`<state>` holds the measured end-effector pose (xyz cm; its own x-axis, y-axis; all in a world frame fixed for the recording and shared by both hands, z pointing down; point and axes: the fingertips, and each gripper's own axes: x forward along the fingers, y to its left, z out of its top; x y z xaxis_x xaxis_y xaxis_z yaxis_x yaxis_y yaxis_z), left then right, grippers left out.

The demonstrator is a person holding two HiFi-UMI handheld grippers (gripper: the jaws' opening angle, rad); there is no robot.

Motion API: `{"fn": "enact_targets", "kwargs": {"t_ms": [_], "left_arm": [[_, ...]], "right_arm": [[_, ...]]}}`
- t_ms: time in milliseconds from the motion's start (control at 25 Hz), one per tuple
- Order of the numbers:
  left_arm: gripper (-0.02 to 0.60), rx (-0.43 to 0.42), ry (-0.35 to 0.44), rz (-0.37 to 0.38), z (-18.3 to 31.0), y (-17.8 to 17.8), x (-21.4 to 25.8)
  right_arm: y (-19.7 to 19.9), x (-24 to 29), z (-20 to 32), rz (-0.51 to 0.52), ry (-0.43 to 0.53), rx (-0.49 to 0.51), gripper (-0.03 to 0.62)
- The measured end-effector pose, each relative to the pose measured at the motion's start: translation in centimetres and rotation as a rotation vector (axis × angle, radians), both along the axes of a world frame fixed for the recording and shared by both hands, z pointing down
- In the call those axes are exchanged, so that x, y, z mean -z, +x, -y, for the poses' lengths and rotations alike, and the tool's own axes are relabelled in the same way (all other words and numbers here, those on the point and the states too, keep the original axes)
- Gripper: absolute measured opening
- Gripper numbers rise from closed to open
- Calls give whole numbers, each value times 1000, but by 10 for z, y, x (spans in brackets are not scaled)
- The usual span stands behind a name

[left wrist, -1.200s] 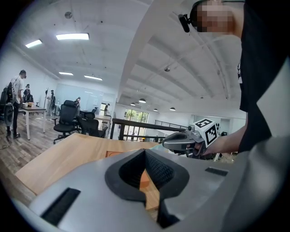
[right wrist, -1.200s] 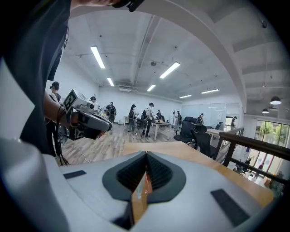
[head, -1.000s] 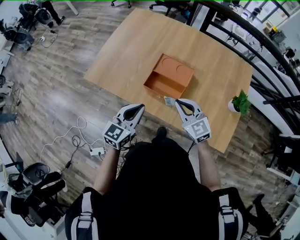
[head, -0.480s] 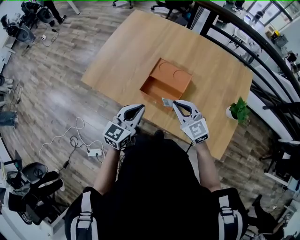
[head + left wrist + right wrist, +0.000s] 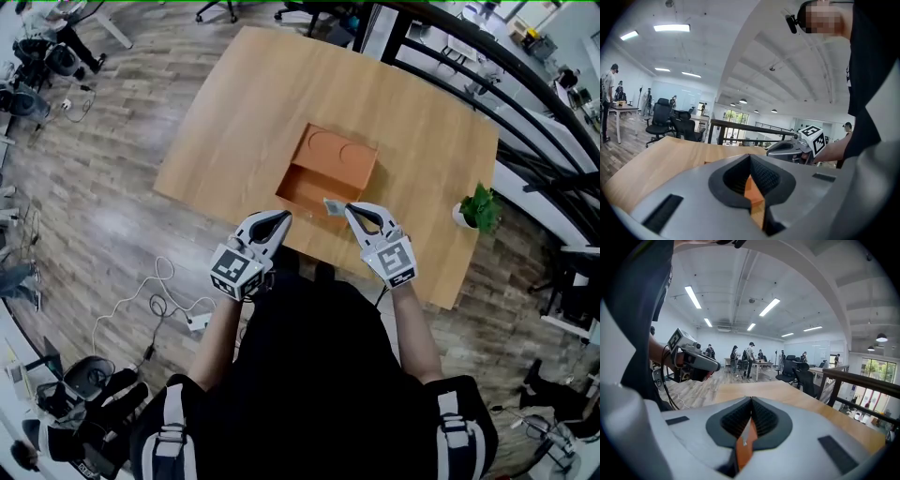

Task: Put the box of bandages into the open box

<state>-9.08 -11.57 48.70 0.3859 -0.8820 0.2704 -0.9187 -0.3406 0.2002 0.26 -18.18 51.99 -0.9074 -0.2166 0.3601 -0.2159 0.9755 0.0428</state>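
Right gripper [image 5: 350, 210]: clamped on box of bandages [image 5: 333, 206], held by table [image 5: 422, 159] near edge, just short of open box [image 5: 309, 184].
Left gripper [image 5: 278, 218]: jaws together, empty, kept clear.

table [image 5: 234, 103]: smooth matt pale wood | box [image 5: 330, 171] on table: matt orange card | floor [image 5: 103, 187] round table: grey wood planks

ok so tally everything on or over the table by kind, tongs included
open orange box: 1
box of bandages: 1, pinched in the right tongs
potted plant: 1
tongs: 2, left tongs and right tongs
total: 5
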Motion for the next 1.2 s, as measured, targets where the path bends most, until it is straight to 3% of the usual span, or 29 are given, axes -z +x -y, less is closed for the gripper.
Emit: {"fn": "enact_targets", "kwargs": {"t_ms": [560,920,1200], "left_arm": [[21,-247,-26,-14,65,-69,-4],[21,-422,-37,0,83,-79,-11],[21,-492,-65,-9,83,-91,-26]], "right_arm": [[-55,-24,26,-40,-61,-235,25],[-82,-66,14,-74,-130,-351,25],[-91,-96,9,-104,-148,-433,25]]}}
